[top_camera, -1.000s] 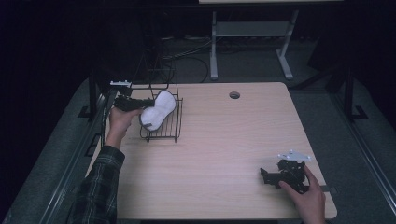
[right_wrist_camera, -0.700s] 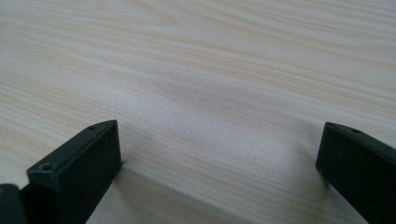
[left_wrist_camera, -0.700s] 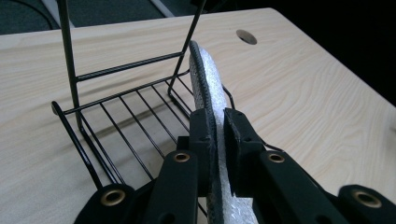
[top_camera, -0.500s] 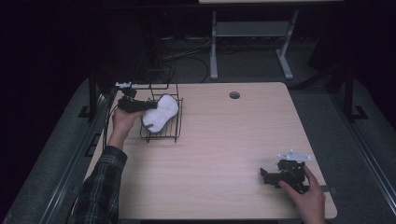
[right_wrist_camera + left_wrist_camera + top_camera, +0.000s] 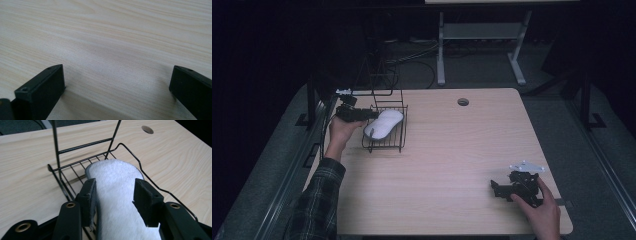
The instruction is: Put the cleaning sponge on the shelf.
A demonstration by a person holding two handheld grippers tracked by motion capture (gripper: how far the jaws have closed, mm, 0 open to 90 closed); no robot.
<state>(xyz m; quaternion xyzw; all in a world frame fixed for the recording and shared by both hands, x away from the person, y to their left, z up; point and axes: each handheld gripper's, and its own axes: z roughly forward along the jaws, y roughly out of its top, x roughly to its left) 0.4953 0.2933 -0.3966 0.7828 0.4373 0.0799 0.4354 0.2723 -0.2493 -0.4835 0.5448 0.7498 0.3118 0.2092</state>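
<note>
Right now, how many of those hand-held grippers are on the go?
2. The left hand-held gripper is at the wire basket, with a white fluffy slipper between its jaws. The right hand-held gripper rests near the table's front right corner.

a wooden table (image 5: 447,165) seen from above in a dark room. at its far left corner a black wire rack (image 5: 385,131) holds a white fluffy slipper (image 5: 383,124), lying flat. the left gripper (image 5: 362,114), held by a hand in a plaid sleeve (image 5: 314,205), sits at the slipper's left end, its jaws just opening. near the front right corner, the right gripper (image 5: 495,189) rests on the table in a hand.
</note>
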